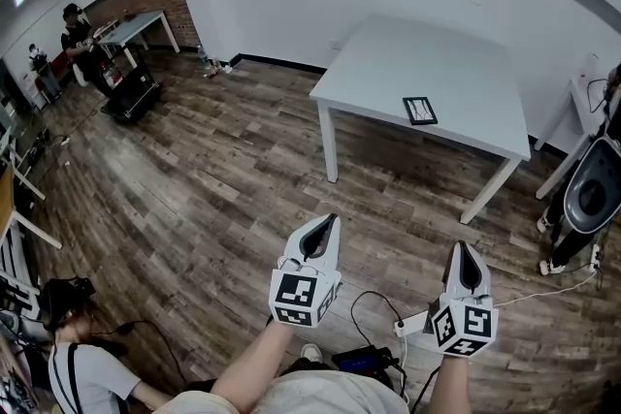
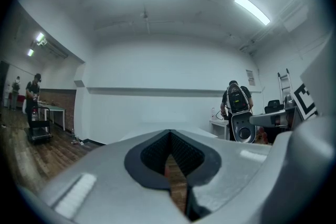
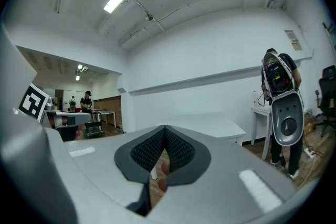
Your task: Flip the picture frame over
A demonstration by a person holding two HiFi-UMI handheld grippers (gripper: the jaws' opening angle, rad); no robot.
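Left gripper (image 1: 329,219), right gripper (image 1: 460,246): fingers clenched, empty; picture frame (image 1: 419,111) on table (image 1: 388,63).

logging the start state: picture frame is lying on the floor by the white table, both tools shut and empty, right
No: the picture frame lies on top of the white table, not on the floor, as the head view shows. The left tool and right tool are shut and empty.

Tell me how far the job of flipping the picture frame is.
Nothing looks done yet: the picture frame lies flat on the table, untouched. Nothing is in hand: left gripper and right gripper are shut, empty, over the floor, short of the table. Left: approach, grasp the frame, turn it over.
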